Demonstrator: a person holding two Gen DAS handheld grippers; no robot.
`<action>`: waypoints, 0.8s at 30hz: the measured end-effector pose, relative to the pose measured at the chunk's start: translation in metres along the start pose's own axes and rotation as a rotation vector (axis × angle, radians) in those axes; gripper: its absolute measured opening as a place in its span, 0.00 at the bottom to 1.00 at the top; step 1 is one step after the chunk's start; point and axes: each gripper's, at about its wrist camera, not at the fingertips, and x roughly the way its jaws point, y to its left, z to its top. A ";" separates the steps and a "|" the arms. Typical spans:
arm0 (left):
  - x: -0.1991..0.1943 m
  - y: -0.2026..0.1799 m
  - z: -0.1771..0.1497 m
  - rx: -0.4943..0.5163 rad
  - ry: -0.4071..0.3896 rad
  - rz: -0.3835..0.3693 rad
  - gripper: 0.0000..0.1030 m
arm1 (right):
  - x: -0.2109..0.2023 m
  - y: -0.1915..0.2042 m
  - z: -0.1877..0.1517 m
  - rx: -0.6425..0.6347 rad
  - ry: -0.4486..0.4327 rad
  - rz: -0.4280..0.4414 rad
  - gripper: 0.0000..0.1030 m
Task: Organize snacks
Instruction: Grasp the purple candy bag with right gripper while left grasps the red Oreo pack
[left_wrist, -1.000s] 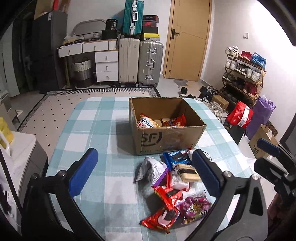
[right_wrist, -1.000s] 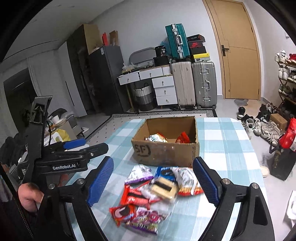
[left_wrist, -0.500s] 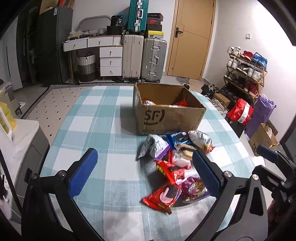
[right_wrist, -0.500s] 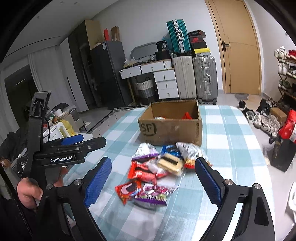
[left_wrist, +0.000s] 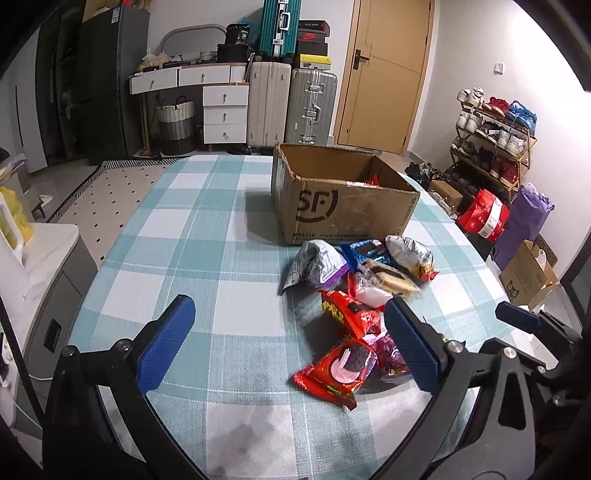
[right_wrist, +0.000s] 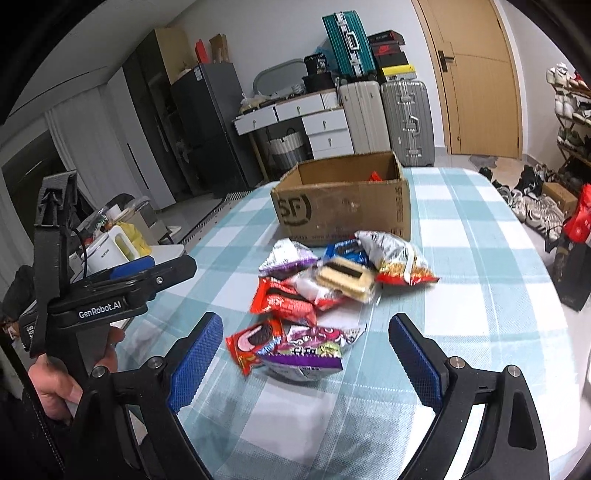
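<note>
A pile of snack packets (left_wrist: 362, 291) lies on the checked tablecloth in front of an open cardboard box (left_wrist: 343, 206) marked SF. A red cookie packet (left_wrist: 341, 371) is the nearest one. In the right wrist view the pile (right_wrist: 317, 291) and the box (right_wrist: 343, 206) also show, with a red packet (right_wrist: 373, 176) peeking over the box rim. My left gripper (left_wrist: 291, 343) is open and empty, low over the table, left of the pile. My right gripper (right_wrist: 306, 365) is open and empty, just before the purple packet (right_wrist: 308, 350).
The table (left_wrist: 192, 236) has a rounded edge. A white side cabinet (left_wrist: 40, 266) stands at the left. Suitcases (left_wrist: 291, 103), drawers and a door are at the back. A shoe rack (left_wrist: 491, 136) and bags (left_wrist: 484, 218) are at the right.
Both grippers have come down lower and closer to the snack pile. The box now shows more from the side and its contents are mostly hidden. Both stay open.
</note>
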 end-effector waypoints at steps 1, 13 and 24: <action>0.002 0.000 -0.002 -0.002 0.003 -0.005 0.99 | 0.003 -0.001 -0.001 0.004 0.006 0.002 0.90; 0.034 0.004 -0.026 -0.005 0.050 -0.040 0.99 | 0.044 -0.017 -0.019 0.057 0.095 0.019 0.90; 0.060 0.012 -0.035 -0.019 0.085 -0.054 0.99 | 0.079 -0.034 -0.025 0.127 0.151 0.063 0.84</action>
